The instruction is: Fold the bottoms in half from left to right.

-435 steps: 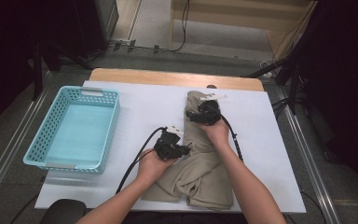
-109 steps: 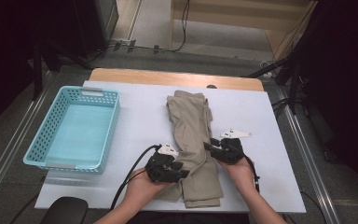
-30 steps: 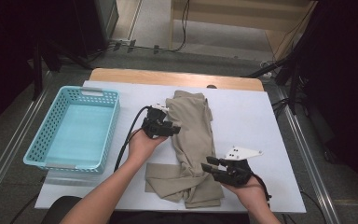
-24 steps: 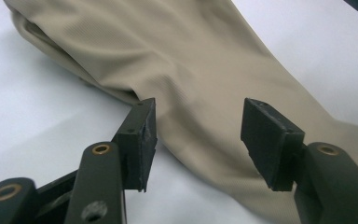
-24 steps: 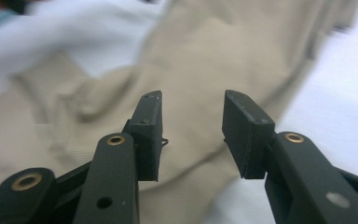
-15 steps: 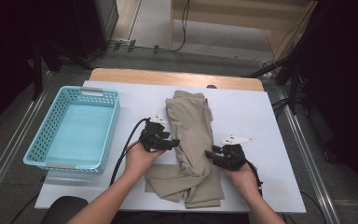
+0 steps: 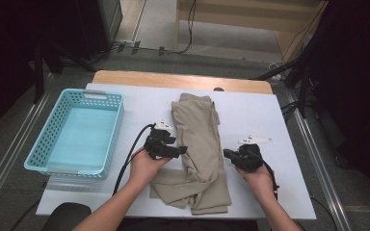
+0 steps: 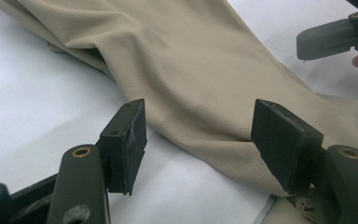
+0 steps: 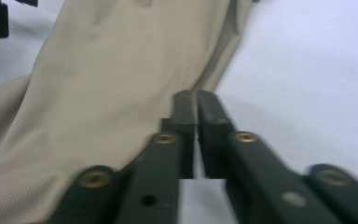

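Note:
Khaki trousers (image 7: 200, 139) lie lengthwise on the white table (image 7: 270, 120), with the lower part crumpled toward the near edge. My left gripper (image 7: 179, 150) is at their left edge. Its jaws have just been opening and stand open (image 8: 200, 135), with the cloth's edge (image 8: 205, 84) lying between the pads, untouched. My right gripper (image 7: 227, 154) is at the trousers' right edge. Its jaws have just been closing and are together (image 9: 196, 100), tips at the cloth's (image 9: 98, 93) border. I see no cloth between them. The right gripper (image 8: 335, 37) also appears far off in the left gripper view.
A light blue plastic basket (image 7: 117, 130) stands at the table's left, with nothing in it. Bare white table lies to the right of the trousers. A wooden strip (image 7: 173, 79) runs along the far edge, and black cables trail from both grippers toward the person.
The left gripper has come down along the trousers' left edge toward the person. The right gripper has moved away from the person to the right edge, and its jaws have closed.

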Demonstrator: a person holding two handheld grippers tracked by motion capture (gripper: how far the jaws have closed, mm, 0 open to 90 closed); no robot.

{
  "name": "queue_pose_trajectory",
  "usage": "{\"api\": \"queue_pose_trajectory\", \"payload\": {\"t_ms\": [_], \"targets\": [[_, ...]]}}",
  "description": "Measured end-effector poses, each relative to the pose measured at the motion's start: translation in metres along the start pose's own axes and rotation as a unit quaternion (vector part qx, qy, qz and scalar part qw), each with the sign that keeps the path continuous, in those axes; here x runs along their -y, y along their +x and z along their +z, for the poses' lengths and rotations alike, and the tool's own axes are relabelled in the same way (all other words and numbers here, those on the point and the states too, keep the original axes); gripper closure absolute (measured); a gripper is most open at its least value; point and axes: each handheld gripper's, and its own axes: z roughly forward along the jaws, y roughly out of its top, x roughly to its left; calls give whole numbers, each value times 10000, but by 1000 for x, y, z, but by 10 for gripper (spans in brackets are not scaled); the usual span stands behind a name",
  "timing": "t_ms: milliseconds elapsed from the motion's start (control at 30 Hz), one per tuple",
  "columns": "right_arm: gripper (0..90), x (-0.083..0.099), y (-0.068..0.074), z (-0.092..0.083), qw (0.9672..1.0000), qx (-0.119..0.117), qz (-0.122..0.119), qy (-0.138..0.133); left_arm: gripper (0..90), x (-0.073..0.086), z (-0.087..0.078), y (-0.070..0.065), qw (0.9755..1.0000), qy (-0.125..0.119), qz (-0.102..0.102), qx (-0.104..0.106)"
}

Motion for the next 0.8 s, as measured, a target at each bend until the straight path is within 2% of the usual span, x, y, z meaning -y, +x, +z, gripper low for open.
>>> {"api": "queue_pose_trajectory", "payload": {"t_ms": [67, 100, 200, 233, 333, 367, 400, 433, 600, 800], "targets": [[800, 0, 0, 1, 10000, -30, -6, -19, 346, 0, 1, -1, 10000, 7, 22, -11], [743, 0, 3, 5, 9999, -72, -70, 1, 345, 0, 1, -1, 10000, -4, 26, -10], [713, 1, 9, 12, 9998, -96, -182, 38, 327, 0, 2, -1, 10000, -17, 45, -23], [654, 1, 11, 16, 9997, -100, -216, 32, 311, 1, 3, -1, 10000, -30, 42, -57], [643, 3, 14, 21, 9997, -66, -255, 10, 301, 1, 3, -2, 10000, -27, 40, -66], [766, 3, 17, 22, 9995, -53, -299, 2, 301, 2, 5, -1, 10000, -28, 12, -55], [766, 3, 17, 22, 9995, -53, -299, 2, 300, 2, 5, -1, 10000, -28, 12, -55], [857, 2, 18, 21, 9994, 1, -340, 71, 301, 2, 6, -1, 10000, -25, -14, -16], [872, -1, 14, 16, 9997, -82, -228, 81, 301, 3, 6, -3, 10000, -13, 25, -22], [872, -3, 3, 5, 10000, 5, -89, 5, 297, 3, 4, -4, 10000, -36, -14, 8]]}}
